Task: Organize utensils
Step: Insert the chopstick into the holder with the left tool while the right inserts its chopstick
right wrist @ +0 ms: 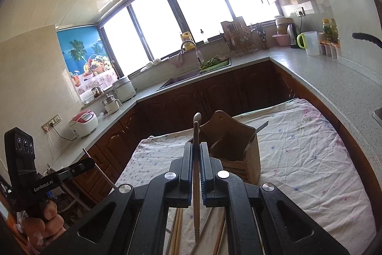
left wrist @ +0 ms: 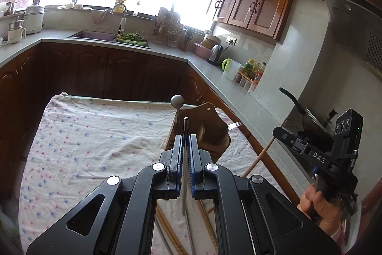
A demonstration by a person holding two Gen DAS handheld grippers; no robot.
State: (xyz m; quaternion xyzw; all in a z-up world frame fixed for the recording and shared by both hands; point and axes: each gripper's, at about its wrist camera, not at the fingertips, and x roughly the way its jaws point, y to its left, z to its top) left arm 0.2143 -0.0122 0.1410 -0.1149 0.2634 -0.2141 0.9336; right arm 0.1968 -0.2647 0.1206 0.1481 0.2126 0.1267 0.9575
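Note:
My left gripper [left wrist: 185,135] is shut on a thin metal chopstick [left wrist: 185,126] that pokes out past the fingertips. Just beyond it stands the wooden utensil holder [left wrist: 210,128], with a round-ended spoon [left wrist: 177,100] and a fork [left wrist: 235,125] sticking out of it. My right gripper [right wrist: 196,143] is shut on a wooden chopstick [right wrist: 196,195], to the left of the holder [right wrist: 234,142]. Each gripper shows in the other's view: the right gripper [left wrist: 278,132] with its wooden stick [left wrist: 260,154], the left gripper [right wrist: 89,161] with its metal rod [right wrist: 102,173]. Both are raised above the table.
The table carries a floral cloth [left wrist: 95,135]. Several loose chopsticks [left wrist: 167,233] lie on the cloth under the grippers. An L-shaped counter [right wrist: 310,73] runs behind and along the right, with a sink, a kettle, jars and a pan [left wrist: 312,118]. A rice cooker [right wrist: 83,123] stands at the left.

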